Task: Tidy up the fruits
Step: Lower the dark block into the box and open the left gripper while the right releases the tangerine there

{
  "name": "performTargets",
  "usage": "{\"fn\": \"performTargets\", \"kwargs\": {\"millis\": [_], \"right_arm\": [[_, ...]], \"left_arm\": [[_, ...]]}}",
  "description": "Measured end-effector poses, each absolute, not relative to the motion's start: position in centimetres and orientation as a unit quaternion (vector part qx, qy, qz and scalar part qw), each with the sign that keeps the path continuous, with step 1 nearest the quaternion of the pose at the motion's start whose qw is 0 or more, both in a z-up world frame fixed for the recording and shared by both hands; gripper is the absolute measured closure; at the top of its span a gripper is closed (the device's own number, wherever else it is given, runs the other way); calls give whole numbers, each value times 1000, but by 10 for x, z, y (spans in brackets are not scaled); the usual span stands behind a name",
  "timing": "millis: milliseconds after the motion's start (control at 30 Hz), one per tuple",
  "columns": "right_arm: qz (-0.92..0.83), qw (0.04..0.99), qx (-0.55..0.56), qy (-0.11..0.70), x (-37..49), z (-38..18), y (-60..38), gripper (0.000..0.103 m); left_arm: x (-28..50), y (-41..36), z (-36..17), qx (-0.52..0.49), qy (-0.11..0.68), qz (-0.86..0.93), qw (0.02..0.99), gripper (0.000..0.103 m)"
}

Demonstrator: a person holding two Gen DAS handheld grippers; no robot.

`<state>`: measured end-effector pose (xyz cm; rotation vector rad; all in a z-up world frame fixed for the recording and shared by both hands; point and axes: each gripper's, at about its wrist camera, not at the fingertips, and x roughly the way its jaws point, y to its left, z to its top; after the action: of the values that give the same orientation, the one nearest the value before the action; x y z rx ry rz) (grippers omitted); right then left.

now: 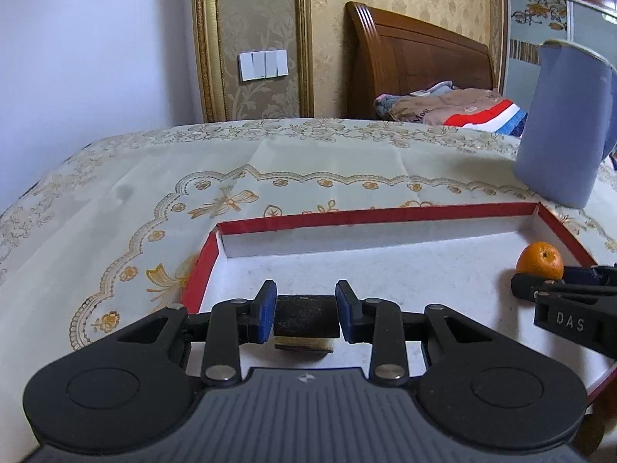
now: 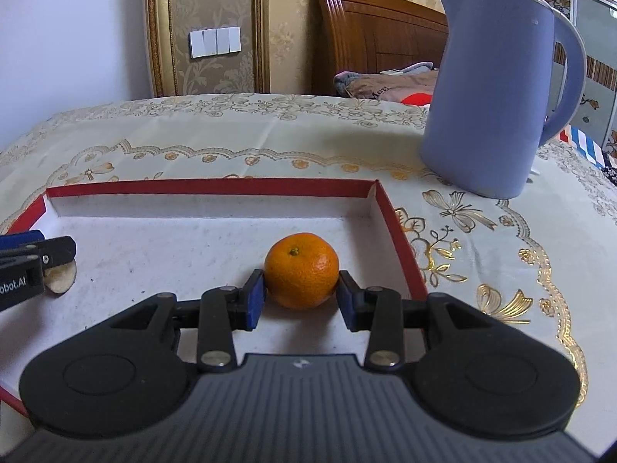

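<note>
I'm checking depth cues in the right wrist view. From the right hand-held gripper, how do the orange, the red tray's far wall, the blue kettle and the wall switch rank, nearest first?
1. Orange, between the fingers of the right hand-held gripper.
2. Red tray's far wall, straight ahead.
3. Blue kettle, ahead to the right, outside the tray.
4. Wall switch, far back, left.

A shallow tray (image 2: 401, 239) lies on the table (image 2: 231, 139). The orange (image 2: 301, 276) sits inside it near its right wall; a dark piece (image 1: 306, 318) lies in its left part. The kettle (image 2: 493, 92) stands on the table behind the tray's right corner.
</note>
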<state>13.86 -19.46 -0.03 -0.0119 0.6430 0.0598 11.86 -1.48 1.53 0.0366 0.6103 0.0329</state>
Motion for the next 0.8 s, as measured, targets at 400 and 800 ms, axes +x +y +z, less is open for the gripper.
{"fn": "performTargets", "kwargs": {"millis": [400,800], "right_arm": [[25,955,-9,297,133,-5,-194,61],[8,960,-36,277,124,-6,-186,19]], "left_arm": [[119,-14,11,9,302,20,953,70],[105,-15,16,15,257,38,965,28]]}}
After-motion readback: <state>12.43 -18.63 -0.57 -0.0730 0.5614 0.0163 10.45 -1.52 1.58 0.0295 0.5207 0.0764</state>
